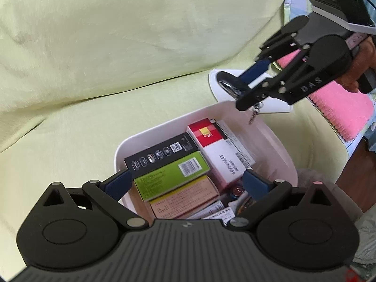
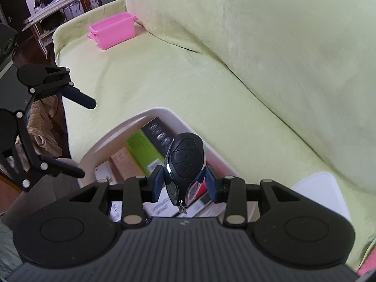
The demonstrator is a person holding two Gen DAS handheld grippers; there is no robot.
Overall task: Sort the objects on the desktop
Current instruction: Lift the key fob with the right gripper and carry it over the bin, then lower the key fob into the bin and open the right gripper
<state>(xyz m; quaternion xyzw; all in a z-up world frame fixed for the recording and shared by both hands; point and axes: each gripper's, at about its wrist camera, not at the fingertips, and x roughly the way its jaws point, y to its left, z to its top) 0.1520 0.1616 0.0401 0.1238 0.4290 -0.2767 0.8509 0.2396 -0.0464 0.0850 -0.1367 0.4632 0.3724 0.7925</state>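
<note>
Key fob [image 2: 185, 164] clamped in right tool [image 2: 184, 183] (left tool [image 1: 188, 183] spread wide).

Soft, even daylight fills both fisheye views, casting only faint shadows on the pale green sofa cover [image 1: 117, 58], with a small glint on the key fob [image 2: 185, 159], slight motion blur on the white bin [image 2: 131, 127], and curved, darkened corners.

The key fob [image 2: 185, 162] looks like glossy black plastic with chrome trim. The white bin [image 1: 277, 145] is smooth matt plastic; its boxes [image 1: 174, 176] are printed card. At eleven o'clock, the pink tub [image 2: 115, 33] is smooth plastic. The sofa cover [image 2: 235, 58] is soft, napped cloth.
</note>
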